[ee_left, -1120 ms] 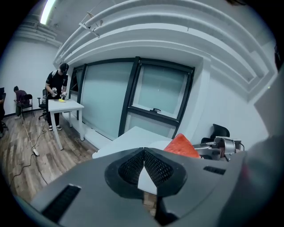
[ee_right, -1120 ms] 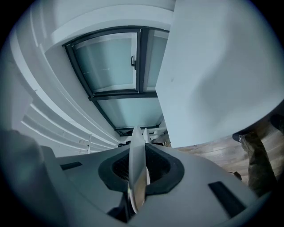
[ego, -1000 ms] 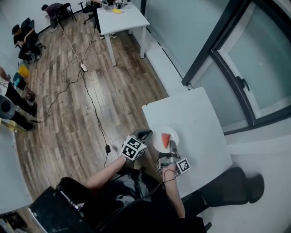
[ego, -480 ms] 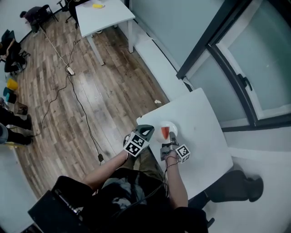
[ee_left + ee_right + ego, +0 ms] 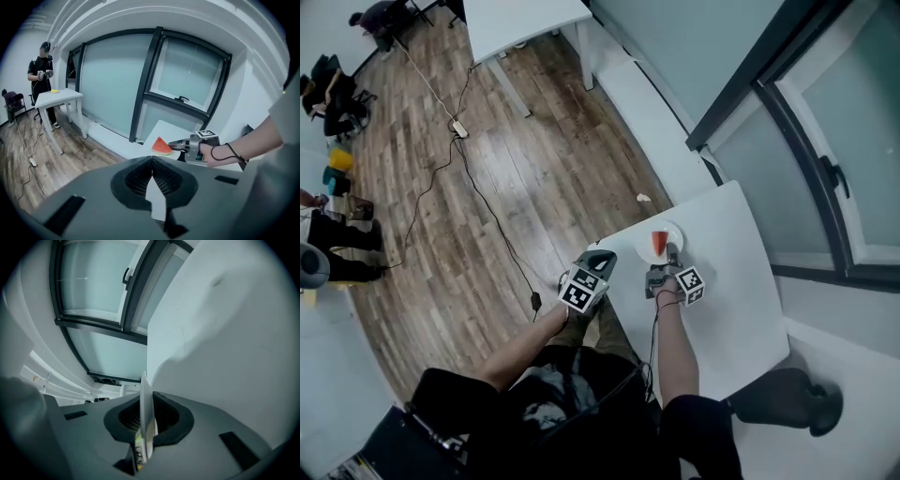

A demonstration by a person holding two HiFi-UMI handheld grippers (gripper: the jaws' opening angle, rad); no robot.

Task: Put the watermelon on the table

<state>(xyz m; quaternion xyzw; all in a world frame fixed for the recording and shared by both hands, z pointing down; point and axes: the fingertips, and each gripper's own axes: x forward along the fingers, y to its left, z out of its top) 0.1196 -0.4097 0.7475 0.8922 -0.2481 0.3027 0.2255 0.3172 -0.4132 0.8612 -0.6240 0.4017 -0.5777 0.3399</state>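
White table [image 5: 731, 281] under the window [image 5: 825, 141], wood floor [image 5: 516, 178] to its left.
My right gripper [image 5: 672, 251] is clamped on the rim of the plate [image 5: 674, 230], near the table's left edge. The watermelon [image 5: 659, 243] wedge sits on the plate just ahead of those fingertips, long side running away from me. My left gripper [image 5: 601, 255], jaws together and empty, hangs just beside it, so the right is nearer.

One watermelon [image 5: 659, 243] (a slice), one plate [image 5: 674, 231]

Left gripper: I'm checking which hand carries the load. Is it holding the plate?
No, the left gripper has its jaws together with nothing between them; the right gripper grips the plate carrying the watermelon.
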